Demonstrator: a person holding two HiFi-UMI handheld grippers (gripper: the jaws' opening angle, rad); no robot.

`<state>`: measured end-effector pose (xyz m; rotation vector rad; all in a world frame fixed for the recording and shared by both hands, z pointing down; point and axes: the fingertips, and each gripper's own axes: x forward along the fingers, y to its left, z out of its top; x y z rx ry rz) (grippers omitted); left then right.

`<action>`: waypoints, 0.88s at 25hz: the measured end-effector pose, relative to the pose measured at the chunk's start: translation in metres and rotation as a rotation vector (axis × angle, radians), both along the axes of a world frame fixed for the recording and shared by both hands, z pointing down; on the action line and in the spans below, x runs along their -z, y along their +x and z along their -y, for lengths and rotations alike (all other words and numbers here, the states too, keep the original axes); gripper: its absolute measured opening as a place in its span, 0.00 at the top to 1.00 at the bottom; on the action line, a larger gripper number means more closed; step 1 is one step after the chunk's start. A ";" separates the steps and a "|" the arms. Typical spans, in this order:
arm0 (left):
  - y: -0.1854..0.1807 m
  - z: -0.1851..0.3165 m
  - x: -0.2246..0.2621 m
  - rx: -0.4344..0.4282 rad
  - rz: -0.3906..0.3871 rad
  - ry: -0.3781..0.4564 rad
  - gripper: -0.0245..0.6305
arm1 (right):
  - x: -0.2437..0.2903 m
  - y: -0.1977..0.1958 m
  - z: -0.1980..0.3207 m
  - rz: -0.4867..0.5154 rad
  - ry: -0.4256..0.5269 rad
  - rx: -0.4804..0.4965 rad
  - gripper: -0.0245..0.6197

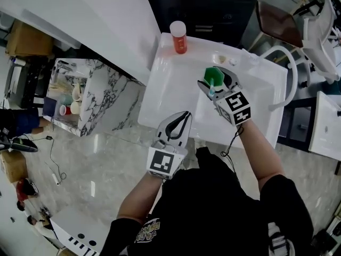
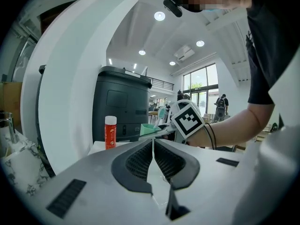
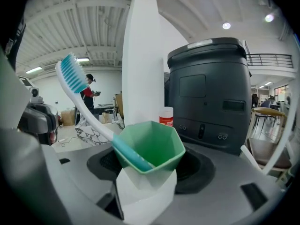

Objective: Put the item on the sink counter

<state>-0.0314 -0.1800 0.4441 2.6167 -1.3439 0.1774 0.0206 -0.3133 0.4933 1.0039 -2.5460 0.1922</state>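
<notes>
The person's right forearm reaches forward and slightly left over the white counter (image 1: 166, 84), bare below a short black sleeve. Its right hand-held gripper (image 1: 213, 82) (image 3: 147, 168) is clamped on a green cup (image 1: 214, 74) (image 3: 157, 144). The cup stands upright between the jaws with its mouth open upward, and a toothbrush (image 3: 86, 104) leans out of it, bristles up and to the left. The cup's lower part is white and sits down between the jaws, so the pads are mostly covered. From the head view the gripper hides the cup's base, and I cannot tell whether it touches the counter or hangs above it. The left forearm is bent and points forward. The left hand-held gripper (image 1: 185, 116) (image 2: 153, 144) is at the counter's near edge, jaws pressed together with nothing between them. A red bottle (image 1: 179, 37) (image 2: 110, 132) with a white cap stands at the counter's far left corner, well apart from both grippers.
</notes>
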 end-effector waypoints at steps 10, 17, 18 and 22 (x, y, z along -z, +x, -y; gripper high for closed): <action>-0.003 0.019 -0.009 0.062 -0.022 -0.044 0.93 | -0.036 -0.002 0.053 -0.020 -0.016 0.002 0.41; -0.009 0.025 -0.016 0.105 -0.020 -0.070 0.93 | -0.068 -0.005 0.086 -0.042 -0.027 -0.018 0.41; -0.010 0.026 -0.017 0.115 -0.022 -0.079 0.93 | -0.072 -0.005 0.090 -0.044 -0.028 -0.020 0.41; -0.018 0.026 -0.024 0.143 -0.016 -0.106 0.93 | -0.085 -0.006 0.109 -0.056 -0.022 -0.032 0.41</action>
